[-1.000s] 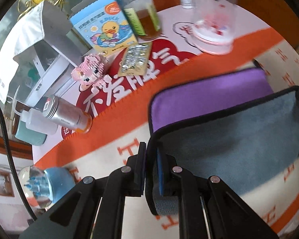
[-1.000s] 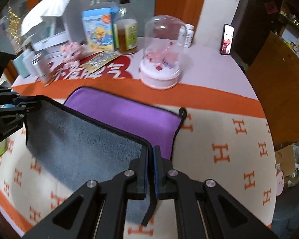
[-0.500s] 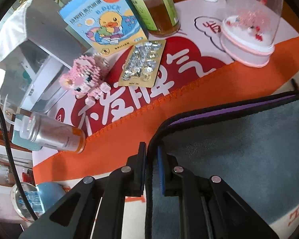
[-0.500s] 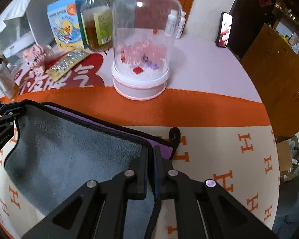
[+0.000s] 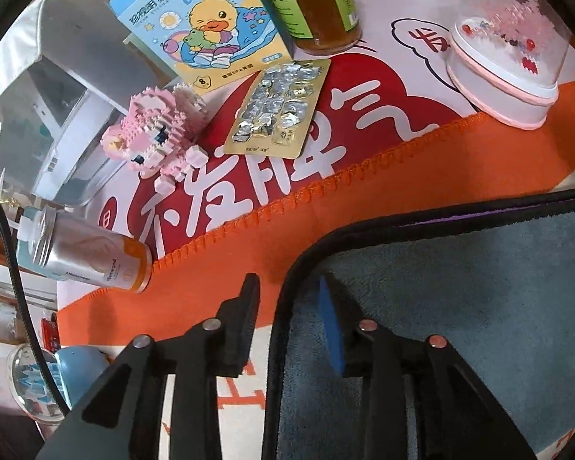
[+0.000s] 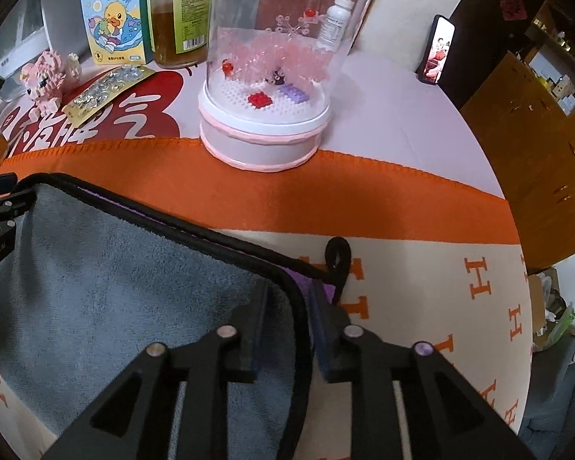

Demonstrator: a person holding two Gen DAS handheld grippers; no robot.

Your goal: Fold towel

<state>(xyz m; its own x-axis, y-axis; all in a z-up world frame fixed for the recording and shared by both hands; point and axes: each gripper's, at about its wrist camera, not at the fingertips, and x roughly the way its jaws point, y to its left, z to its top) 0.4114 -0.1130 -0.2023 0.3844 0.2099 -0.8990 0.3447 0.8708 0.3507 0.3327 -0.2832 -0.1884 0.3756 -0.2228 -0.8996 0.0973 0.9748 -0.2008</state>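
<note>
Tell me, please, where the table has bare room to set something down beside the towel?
Free: the cream H-patterned cloth right of the towel, and the pale patch between the glass dome and the phone. Crowded: the back left, with the duck box, bottle, blister pack, pink brick figure and can.

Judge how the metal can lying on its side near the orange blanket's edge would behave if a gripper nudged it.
The metal can lies on its side, so it would probably roll rather than slide. Its smooth silvery wall looks slippery for gripper pads. It rests partly on the stitched edge of the orange blanket, which might slow a roll that way. Whether it is full or empty, hence heavy or light, cannot be told.
</note>
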